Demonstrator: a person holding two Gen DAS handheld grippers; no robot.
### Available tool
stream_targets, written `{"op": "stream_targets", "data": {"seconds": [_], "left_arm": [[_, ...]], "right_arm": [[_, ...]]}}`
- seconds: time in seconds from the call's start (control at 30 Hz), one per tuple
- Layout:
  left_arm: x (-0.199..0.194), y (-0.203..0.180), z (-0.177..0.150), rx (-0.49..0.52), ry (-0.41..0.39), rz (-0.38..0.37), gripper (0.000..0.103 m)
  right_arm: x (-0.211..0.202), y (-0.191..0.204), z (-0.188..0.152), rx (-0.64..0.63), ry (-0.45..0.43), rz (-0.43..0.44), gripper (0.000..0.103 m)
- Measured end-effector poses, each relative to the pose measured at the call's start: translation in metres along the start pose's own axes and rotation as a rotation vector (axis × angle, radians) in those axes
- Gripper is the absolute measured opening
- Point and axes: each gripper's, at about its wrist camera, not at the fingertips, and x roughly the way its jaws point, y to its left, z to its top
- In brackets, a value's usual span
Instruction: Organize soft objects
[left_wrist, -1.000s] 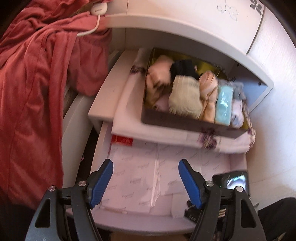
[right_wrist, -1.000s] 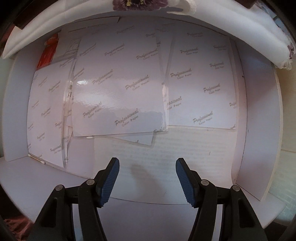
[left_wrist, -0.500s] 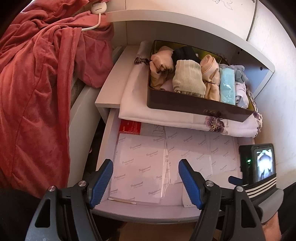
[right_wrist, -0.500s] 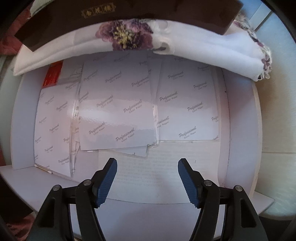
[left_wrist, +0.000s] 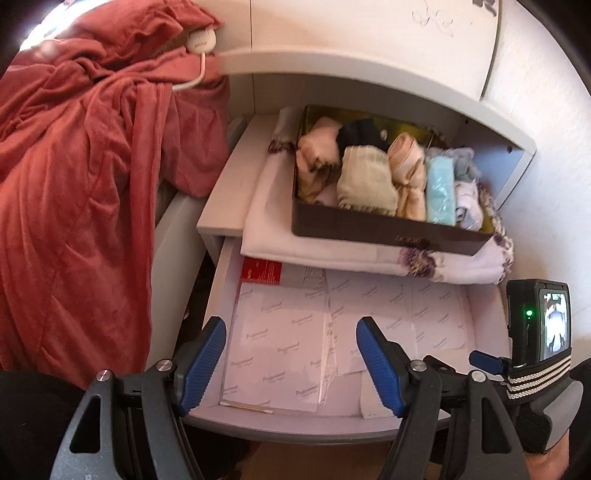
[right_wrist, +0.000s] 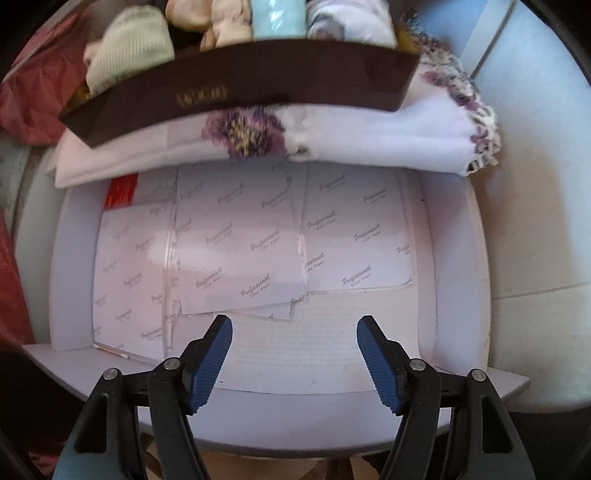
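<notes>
Red garment (left_wrist: 85, 192): draped in loose folds over the furniture to the left of the shelf; a fold hangs just beside the shelf's edge – a hand-held gripper swinging that way could snag the cloth and drag it down.
Open drawer (left_wrist: 306, 417): pulled out below the shelf, lined with loose sheets of printed paper (right_wrist: 236, 243). A low pass could scuff or crumple them, and the front edge could catch a rising finger.
Folded floral cloth (left_wrist: 369, 254): lies on the shelf under the box, its front fold overhanging the drawer. A tug on that fold would likely pull the box forward with it.
Brown box (left_wrist: 388, 229): sits on the cloth, packed with the rolled soft items (left_wrist: 369, 181) – cream, peach, black, pale blue – side by side. They stand above the rim, so a careless pinch might lift a neighbour out or tip the box.
Left hand-held gripper (left_wrist: 291, 369): tilted steeply down over the drawer's front, blue pads spread wide, nothing between them.
Right hand-held gripper (right_wrist: 293, 363): pointing almost straight down into the drawer, jaws opening, only paper below and nothing between them. In the left view its camera body shows at the right edge, near the left one – the two could knock if both reach for the box.
Cotton swab (left_wrist: 247, 408): loose at the drawer's front edge, easily flicked out.
</notes>
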Motion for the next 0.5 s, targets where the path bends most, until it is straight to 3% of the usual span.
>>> {"op": "stream_targets", "data": {"seconds": [0.27, 0.5], "left_arm": [[-0.05, -0.006, 0.006, -0.017, -0.118, -0.067, 0.074], [-0.1, -0.011, 0.008, -0.02, -0.207, -0.104, 0.074]], "right_arm": [[-0.067, -0.008, 0.0, 0.042, -0.217, 0.014, 0.071], [-0.164, -0.005, -0.014, 0.024, -0.493, -0.027, 0.084]]}}
